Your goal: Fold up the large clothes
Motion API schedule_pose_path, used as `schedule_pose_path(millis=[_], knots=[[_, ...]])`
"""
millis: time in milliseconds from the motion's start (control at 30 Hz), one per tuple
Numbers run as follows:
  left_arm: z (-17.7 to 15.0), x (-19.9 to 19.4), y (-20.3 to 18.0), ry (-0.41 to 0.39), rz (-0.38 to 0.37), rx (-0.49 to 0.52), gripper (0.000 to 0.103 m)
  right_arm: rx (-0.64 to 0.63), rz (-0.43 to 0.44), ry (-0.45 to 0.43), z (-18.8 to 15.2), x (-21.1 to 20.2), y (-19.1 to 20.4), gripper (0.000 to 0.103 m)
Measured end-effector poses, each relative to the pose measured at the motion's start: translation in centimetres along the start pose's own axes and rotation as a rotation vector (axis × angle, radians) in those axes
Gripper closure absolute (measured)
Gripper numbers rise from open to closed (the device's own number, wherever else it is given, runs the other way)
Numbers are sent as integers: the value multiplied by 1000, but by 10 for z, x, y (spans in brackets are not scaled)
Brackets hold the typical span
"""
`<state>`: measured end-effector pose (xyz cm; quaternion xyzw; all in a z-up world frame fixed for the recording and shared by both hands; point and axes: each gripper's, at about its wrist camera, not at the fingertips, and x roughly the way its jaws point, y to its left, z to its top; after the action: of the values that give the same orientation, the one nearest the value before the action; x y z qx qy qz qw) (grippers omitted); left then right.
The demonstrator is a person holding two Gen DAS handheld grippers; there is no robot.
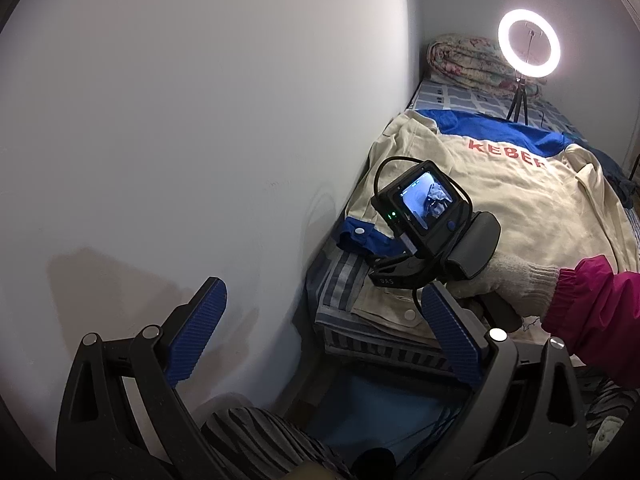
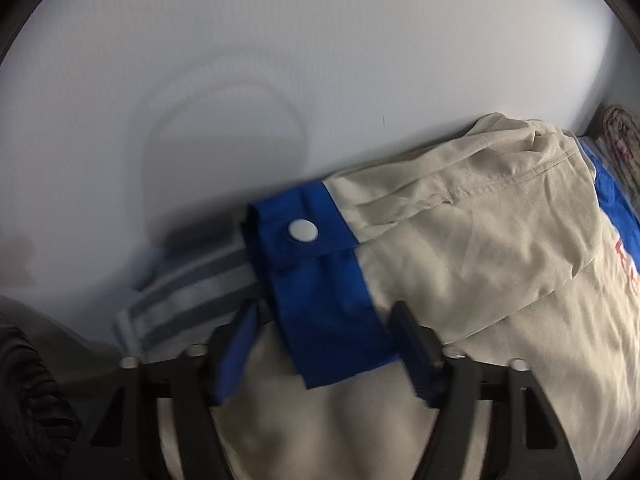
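Observation:
A large beige jacket (image 1: 520, 196) with a blue yoke and red lettering lies spread on the bed. Its sleeve ends in a blue cuff (image 2: 320, 280) with a white snap, near the wall. My right gripper (image 2: 324, 344) is open, its jaws either side of the cuff's lower end. It shows in the left wrist view (image 1: 424, 236), held by a gloved hand over the jacket's near corner. My left gripper (image 1: 316, 328) is open and empty, off the bed's end, facing the wall.
A white wall (image 1: 180, 140) runs along the bed's left side. A lit ring light on a tripod (image 1: 528, 44) stands at the far end, beside a folded floral quilt (image 1: 472, 60). A striped sheet (image 1: 340, 280) covers the bed.

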<state>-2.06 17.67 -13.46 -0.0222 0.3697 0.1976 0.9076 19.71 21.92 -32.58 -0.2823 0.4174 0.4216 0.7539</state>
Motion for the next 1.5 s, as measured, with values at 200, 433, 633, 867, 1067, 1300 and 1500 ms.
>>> schedule_pose_path(millis=[200, 433, 633, 867, 1067, 1300, 1500], knots=[[6, 11, -8, 9, -27, -2, 3, 62, 21, -30, 7, -13, -12, 98], [12, 17, -17, -5, -63, 10, 3, 143, 55, -116, -4, -53, -39, 100], [21, 32, -28, -3, -152, -17, 3, 262, 75, -201, -32, -99, -72, 101], [39, 74, -43, 36, -322, -108, 3, 383, 82, -243, -64, -123, -100, 101], [64, 132, -59, 130, -489, -271, 3, 428, 123, -260, -89, -121, -99, 101], [74, 216, -76, 299, -562, -448, 4, 453, 154, -291, -110, -118, -103, 101], [78, 260, -108, 370, -553, -419, 94, 467, 172, -297, -121, -114, -110, 101]])
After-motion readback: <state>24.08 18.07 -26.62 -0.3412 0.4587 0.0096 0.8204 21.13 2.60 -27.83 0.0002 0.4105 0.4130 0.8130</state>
